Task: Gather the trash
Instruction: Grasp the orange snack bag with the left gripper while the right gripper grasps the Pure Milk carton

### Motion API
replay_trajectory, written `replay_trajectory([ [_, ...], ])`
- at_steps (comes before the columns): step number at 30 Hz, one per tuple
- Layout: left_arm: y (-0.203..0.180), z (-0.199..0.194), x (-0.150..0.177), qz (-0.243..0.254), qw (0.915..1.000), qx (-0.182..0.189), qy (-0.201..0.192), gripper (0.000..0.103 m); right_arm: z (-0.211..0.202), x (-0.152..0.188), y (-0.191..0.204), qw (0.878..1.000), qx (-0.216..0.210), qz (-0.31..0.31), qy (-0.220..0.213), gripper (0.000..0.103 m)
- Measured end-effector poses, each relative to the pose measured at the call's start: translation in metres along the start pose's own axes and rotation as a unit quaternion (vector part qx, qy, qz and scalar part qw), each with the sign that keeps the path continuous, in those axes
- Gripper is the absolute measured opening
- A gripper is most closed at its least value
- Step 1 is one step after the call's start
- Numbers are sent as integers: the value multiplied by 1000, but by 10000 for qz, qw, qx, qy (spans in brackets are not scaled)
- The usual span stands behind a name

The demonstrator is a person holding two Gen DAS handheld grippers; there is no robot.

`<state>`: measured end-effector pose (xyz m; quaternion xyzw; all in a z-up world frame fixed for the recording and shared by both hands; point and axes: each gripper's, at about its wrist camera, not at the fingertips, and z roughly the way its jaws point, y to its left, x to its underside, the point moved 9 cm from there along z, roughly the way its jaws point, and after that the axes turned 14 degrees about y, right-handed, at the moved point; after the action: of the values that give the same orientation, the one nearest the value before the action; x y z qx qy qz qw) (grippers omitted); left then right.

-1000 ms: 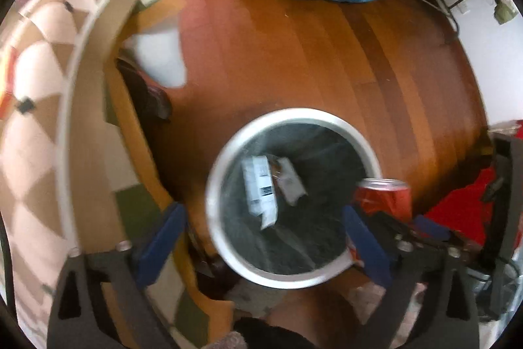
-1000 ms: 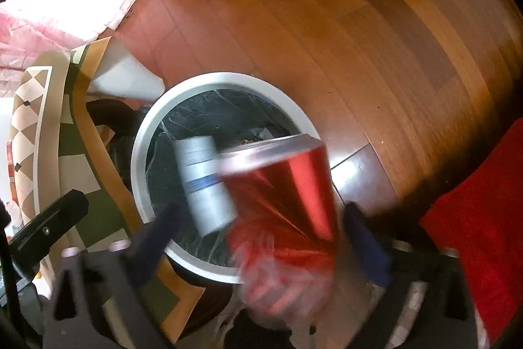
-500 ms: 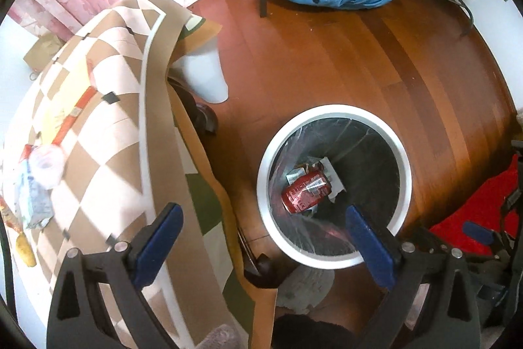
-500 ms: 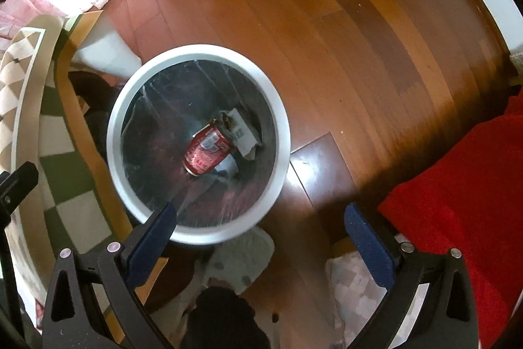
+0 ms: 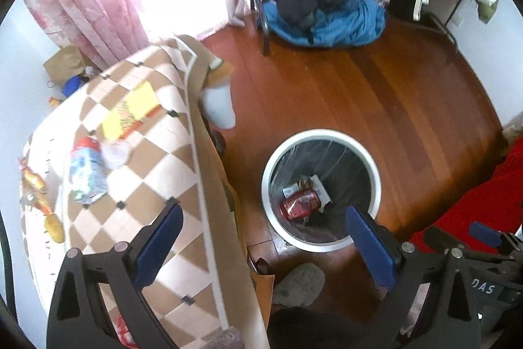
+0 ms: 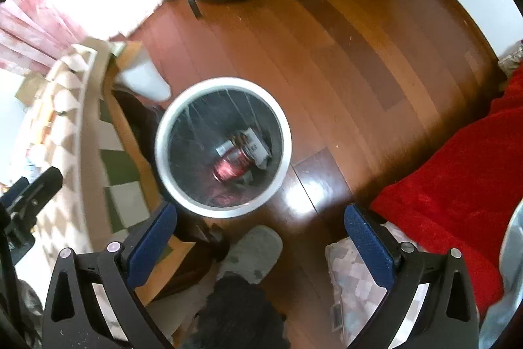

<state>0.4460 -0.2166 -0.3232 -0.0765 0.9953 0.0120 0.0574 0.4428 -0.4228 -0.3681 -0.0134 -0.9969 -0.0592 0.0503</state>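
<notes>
Red can (image 5: 300,204) and paper scraps already in bin (image 5: 376,175), just ahead of both tongs. Left tongs (image 5: 264,237) and right tongs (image 6: 260,233) spread, empty. Left: wrappers (image 5: 86,175) on desk (image 5: 170,159), ahead-left of left tongs.

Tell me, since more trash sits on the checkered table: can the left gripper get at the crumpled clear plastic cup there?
Probably yes: the left gripper is open and empty, and nothing covers the crumpled clear plastic cup on the checkered table.
</notes>
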Motion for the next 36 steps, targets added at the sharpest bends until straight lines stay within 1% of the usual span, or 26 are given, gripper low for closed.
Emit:
replay_trajectory([
  [5,25,-49,5,-168,9988,-189,-420,102,-59,12,20,9989,-234,-93,-390,103],
  [7,42,-69,7,-286,9977,-122,-608,102,-80,17,32,9978,-345,-156,-546,103],
  [10,75,-97,7,-537,9949,-30,-857,102,-112,23,63,9951,-491,-328,-790,103],
  [12,105,-113,6,-758,9918,-17,-1029,102,-130,26,87,9929,-620,-473,-899,103],
  [14,135,-124,7,-970,9882,-63,-1181,102,-146,29,123,9900,-738,-709,-975,103],
  [15,150,-127,9,-1062,9867,-100,-1223,102,-148,31,138,9889,-779,-797,-981,103],
  [17,189,-127,15,-1271,9837,-263,-1242,102,-149,35,184,9856,-861,-1121,-931,103],
  [18,210,-124,18,-1372,9822,-394,-1221,102,-147,37,203,9844,-865,-1246,-896,103],
  [19,233,-118,22,-1474,9803,-573,-1180,102,-141,39,232,9822,-861,-1454,-824,103],
  [21,275,-101,32,-1604,9771,-936,-1039,102,-127,42,269,9794,-850,-1697,-693,103],
  [23,324,-75,45,-1723,9724,-1368,-780,102,-101,41,319,9755,-854,-1975,-459,103],
  [24,349,-61,52,-1797,9687,-1594,-630,102,-90,41,335,9737,-862,-2075,-372,103],
  [26,393,-37,68,-1996,9617,-1842,-371,102,-62,39,378,9686,-880,-2318,-178,103],
  [27,410,-27,74,-2070,9593,-1904,-249,102,-48,37,395,9669,-809,-2418,-101,102],
  [28,429,-13,81,-2150,9572,-1938,-88,102,-33,34,414,9654,-750,-2496,-24,96],
  [29,445,0,86,-2209,9560,-1928,37,102,-16,31,431,9642,-656,-2568,70,87],
  [30,453,8,89,-2213,9565,-1901,95,101,1,28,446,9635,-544,-2614,181,85],
  [32,462,23,91,-2099,9604,-1820,187,101,26,23,465,9625,-408,-2657,363,84],
  [34,460,35,87,-1851,9684,-1655,238,101,47,18,479,9616,-236,-2688,499,84],
  [36,450,44,79,-1540,9772,-1440,264,101,67,13,487,9594,-184,-2739,655,84],
])
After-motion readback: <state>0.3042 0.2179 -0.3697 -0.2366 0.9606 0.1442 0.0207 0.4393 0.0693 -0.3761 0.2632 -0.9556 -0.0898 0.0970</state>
